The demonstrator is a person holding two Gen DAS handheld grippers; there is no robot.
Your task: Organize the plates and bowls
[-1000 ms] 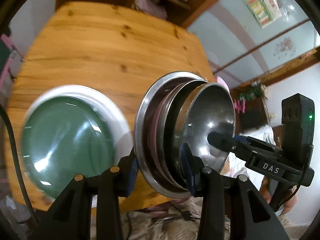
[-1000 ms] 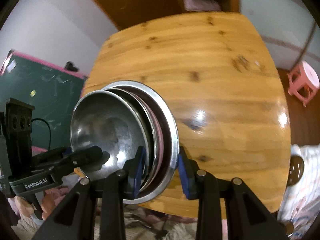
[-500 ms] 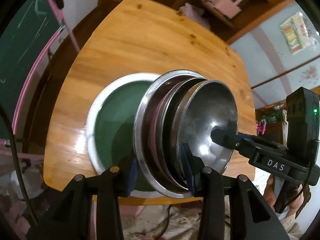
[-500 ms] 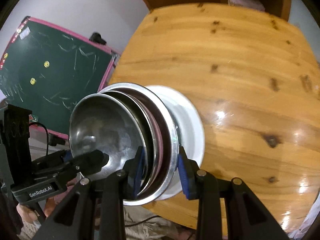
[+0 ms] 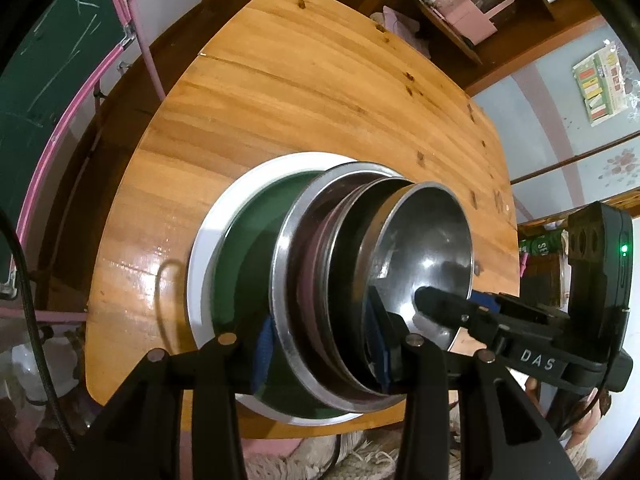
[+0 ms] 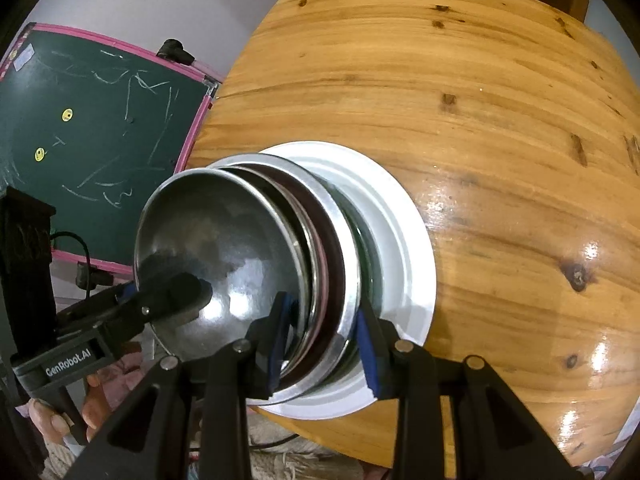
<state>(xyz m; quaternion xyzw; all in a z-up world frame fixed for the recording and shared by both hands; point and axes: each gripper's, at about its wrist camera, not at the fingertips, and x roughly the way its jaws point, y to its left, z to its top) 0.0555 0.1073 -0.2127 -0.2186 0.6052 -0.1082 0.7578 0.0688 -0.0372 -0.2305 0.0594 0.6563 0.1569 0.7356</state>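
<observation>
A nested stack of steel plates and bowls (image 5: 360, 280) is held from two sides, over a white-rimmed green plate (image 5: 224, 240) that lies on the wooden table (image 5: 320, 92). My left gripper (image 5: 320, 344) is shut on the stack's near rim. My right gripper (image 6: 324, 340) is shut on the opposite rim of the stack (image 6: 280, 248). The top steel bowl (image 6: 216, 256) faces up. The white plate (image 6: 400, 240) shows under the stack; whether the stack touches it is unclear.
A green chalkboard with a pink frame (image 6: 92, 120) stands left of the table. Wooden shelves with boxes (image 5: 472, 8) are beyond the far edge. The table's near edge (image 6: 440, 452) is just below the grippers.
Both grippers have carried the stack leftwards to above the green plate. The plate now lies under the stack. The grip has not changed.
</observation>
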